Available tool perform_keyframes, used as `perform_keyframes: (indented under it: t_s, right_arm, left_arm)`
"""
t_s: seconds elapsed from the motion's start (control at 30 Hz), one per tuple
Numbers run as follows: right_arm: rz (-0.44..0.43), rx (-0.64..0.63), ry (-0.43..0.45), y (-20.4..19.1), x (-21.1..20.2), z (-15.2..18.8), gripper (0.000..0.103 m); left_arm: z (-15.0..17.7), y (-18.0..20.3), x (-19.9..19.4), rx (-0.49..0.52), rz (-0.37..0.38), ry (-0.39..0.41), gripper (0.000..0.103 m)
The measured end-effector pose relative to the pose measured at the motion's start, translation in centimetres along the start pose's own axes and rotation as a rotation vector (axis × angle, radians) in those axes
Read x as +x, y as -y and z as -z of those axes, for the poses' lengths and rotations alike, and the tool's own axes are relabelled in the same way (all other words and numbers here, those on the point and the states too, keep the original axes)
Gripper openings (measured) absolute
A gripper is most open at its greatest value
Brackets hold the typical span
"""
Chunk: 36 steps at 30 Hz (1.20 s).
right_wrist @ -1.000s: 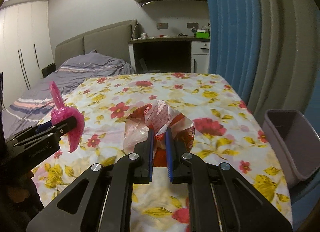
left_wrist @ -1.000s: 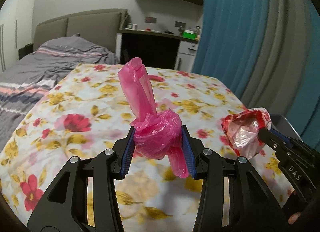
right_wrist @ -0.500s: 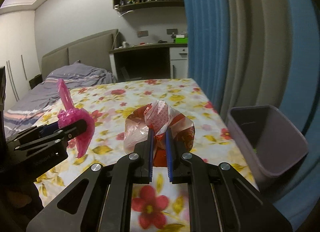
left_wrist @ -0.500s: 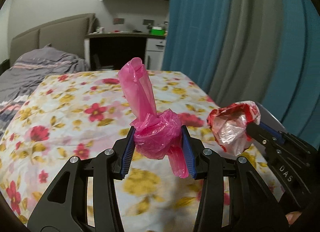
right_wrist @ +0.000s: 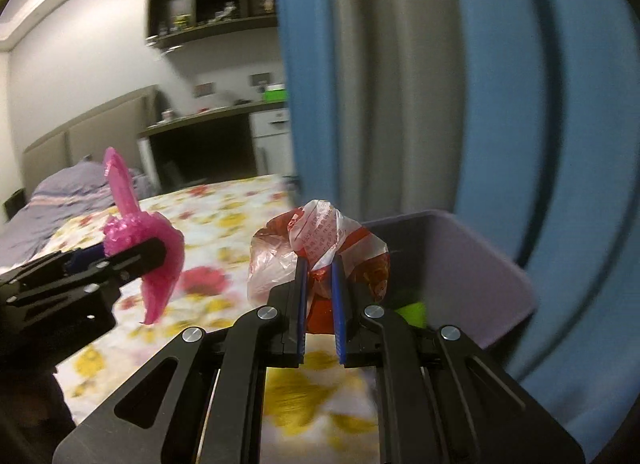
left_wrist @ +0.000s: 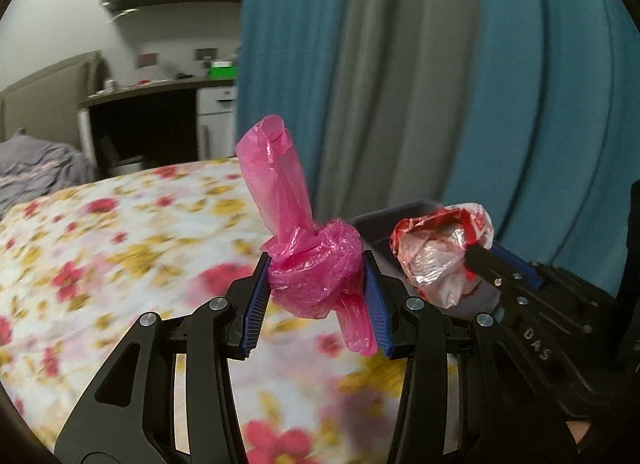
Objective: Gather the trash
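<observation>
Floral bed (left_wrist: 120, 264) lower left, bin (right_wrist: 480, 256) at right. Left gripper (left_wrist: 316, 296) clamped on pink bag (left_wrist: 312, 272), right gripper (right_wrist: 320, 296) on wrapper (right_wrist: 320, 240) beside bin rim. Best carried fully over the opening before letting go.

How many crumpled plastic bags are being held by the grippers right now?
2: a pink bag in the left gripper, a red-and-white bag in the right gripper. The bin may hide more.
</observation>
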State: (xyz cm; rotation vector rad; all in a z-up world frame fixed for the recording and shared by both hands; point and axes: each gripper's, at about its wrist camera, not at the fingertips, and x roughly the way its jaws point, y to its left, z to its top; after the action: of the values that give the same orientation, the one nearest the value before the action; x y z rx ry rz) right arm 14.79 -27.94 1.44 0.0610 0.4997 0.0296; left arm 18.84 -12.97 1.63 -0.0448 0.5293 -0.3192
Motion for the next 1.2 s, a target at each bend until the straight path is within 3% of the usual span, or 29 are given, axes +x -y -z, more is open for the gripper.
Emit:
perform_keyframes:
  t_s: [0.23,0.5,0.6,0.67,0.8,0.9,1.03,1.2]
  right_arm:
    - [0.093,0.071,-0.017,5.5,2.2,0.4,0.012]
    - [0.122,0.115,-0.059,8.4,3.9,1.6,0.015]
    - [0.126,0.129,-0.074,9.2,4.3,2.0,0.017]
    - [0.121,0.14,-0.078,9.6,4.7,1.9,0.024]
    - [0.123,0.152,-0.08,10.0,5.1,1.9,0.041]
    - [0.13,0.156,-0.079,10.2,4.9,2.1,0.046]
    - [0.123,0.145,-0.067,9.7,4.3,2.3,0.069]
    - [0.12,0.093,-0.037,8.0,3.7,1.9,0.088]
  left_arm:
    - [-1.9,4.9,5.7,-0.003,0.152,-0.035,0.044]
    - [-2.0,7.0,12.0,-0.041,0.255,-0.132,0.045]
    - [-1.7,7.5,13.2,-0.041,0.279,-0.144,0.051]
    - [-1.6,7.7,13.7,-0.049,0.295,-0.152,0.069]
    - [-1.6,7.1,13.8,-0.076,0.27,-0.129,0.083]
    - [-1.5,6.5,13.4,-0.07,0.215,-0.126,0.085]
    - [-1.0,5.7,11.9,-0.042,0.107,-0.084,0.089]
    - [-0.1,4.4,9.4,0.004,-0.002,-0.044,0.091]
